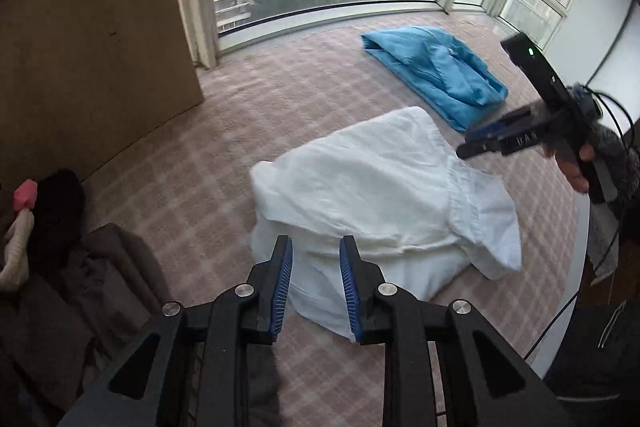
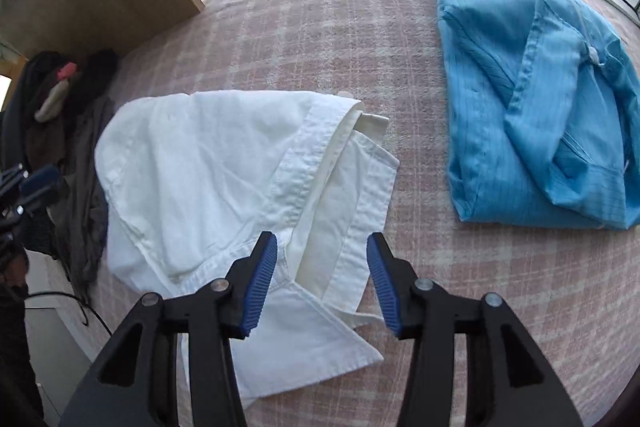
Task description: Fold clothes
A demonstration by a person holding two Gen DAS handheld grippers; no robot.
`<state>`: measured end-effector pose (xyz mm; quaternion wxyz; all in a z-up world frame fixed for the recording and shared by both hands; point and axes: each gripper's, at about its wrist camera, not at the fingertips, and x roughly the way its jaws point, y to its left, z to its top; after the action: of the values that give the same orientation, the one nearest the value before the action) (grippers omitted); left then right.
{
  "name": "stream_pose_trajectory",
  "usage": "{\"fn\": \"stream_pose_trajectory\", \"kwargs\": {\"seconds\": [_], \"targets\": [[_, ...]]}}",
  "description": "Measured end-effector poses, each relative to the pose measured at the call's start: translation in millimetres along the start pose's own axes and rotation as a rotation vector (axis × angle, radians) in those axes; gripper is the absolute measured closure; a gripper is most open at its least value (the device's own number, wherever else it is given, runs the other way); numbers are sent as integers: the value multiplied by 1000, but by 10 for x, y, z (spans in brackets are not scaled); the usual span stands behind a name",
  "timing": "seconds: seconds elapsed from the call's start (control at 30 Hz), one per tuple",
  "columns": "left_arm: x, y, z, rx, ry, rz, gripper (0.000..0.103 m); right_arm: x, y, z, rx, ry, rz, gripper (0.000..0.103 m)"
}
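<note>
Currently we hold both grippers, left gripper (image 1: 316, 247) and right gripper (image 2: 322, 243), with jaws parted and empty above the loosely folded white shirt (image 2: 224, 179); the blue garment (image 2: 536, 131) lies folded beyond it. Any further fold requires gripping a shirt edge.

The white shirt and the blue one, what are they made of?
White shirt: looks like matte woven cotton or linen, soft and crumpled, with a stitched collar. Blue garment: a thinner, smoother fabric, maybe synthetic, with fine stripes and crisper creases. Neither is certain.

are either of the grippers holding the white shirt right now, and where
No. Both the left gripper and right gripper are open above the white shirt, gripping nothing.
</note>
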<state>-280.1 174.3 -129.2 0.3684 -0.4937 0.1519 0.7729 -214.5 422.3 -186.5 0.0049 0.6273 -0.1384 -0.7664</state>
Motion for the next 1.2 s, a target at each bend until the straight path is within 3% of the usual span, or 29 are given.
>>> {"fn": "stream_pose_trajectory", "kwargs": {"seconds": [0.17,0.27,0.3,0.33,0.4,0.47,0.6,0.67,0.77,0.83,0.9,1.07,1.2], "targets": [[314,371,246,-80,23,-74,67,202,54,119,-2,46,-49,57],[589,469,362,-81,80,-89,65,238,50,185,-9,62,-52,57],[684,479,369,-80,107,-98,67,224,47,196,-13,61,-43,64],[762,480,356,-82,131,-110,69,210,44,207,-18,61,-34,84],[876,450,295,-87,164,-131,83,161,17,239,-15,58,-16,95],[908,406,215,-84,165,-138,89,95,-23,273,-8,54,-6,96],[841,358,96,-73,143,-126,92,-119,-109,298,-31,25,-114,96],[789,386,59,-69,140,-122,92,-278,-20,354,-62,-46,-180,96],[608,509,111,-89,103,-99,92,-412,276,407,-163,-139,-130,96],[488,573,242,-102,69,-105,94,-310,490,419,-222,-110,-73,96],[421,612,356,-106,47,-110,94,-158,650,293,-275,-64,-90,96],[843,441,452,-21,112,-104,94,169,558,192,-277,37,-147,97],[1172,324,501,48,162,-90,92,197,445,96,-290,40,-167,101]]}}
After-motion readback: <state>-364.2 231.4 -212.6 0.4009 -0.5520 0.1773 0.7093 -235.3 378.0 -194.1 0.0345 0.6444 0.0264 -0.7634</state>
